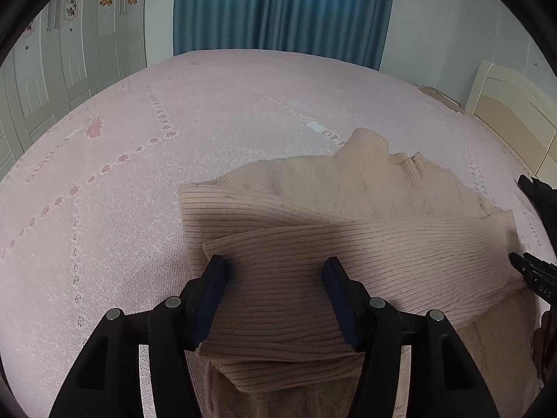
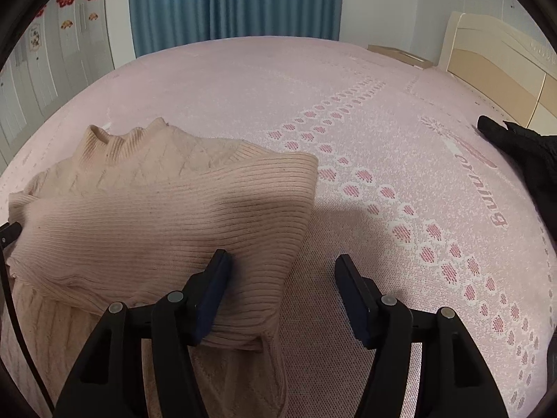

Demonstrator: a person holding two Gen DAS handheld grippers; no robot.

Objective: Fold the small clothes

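Black jaws of the left gripper (image 1: 275, 271) stand apart over a folded sleeve of the beige ribbed sweater (image 1: 313, 230), the knit lying between the blue pads without being pinched. On the right gripper (image 2: 282, 268) the jaws also stand apart; the left pad sits on the sweater's (image 2: 156, 209) folded edge while the other pad hovers over bare bedcover. That sweater lies partly folded on the pink patterned bed (image 1: 139, 160), its high collar pointing toward the far edge and the blue curtain (image 1: 278, 10). A dark garment (image 2: 522, 153) rests near the bed's right edge by the cream headboard (image 2: 494, 59).
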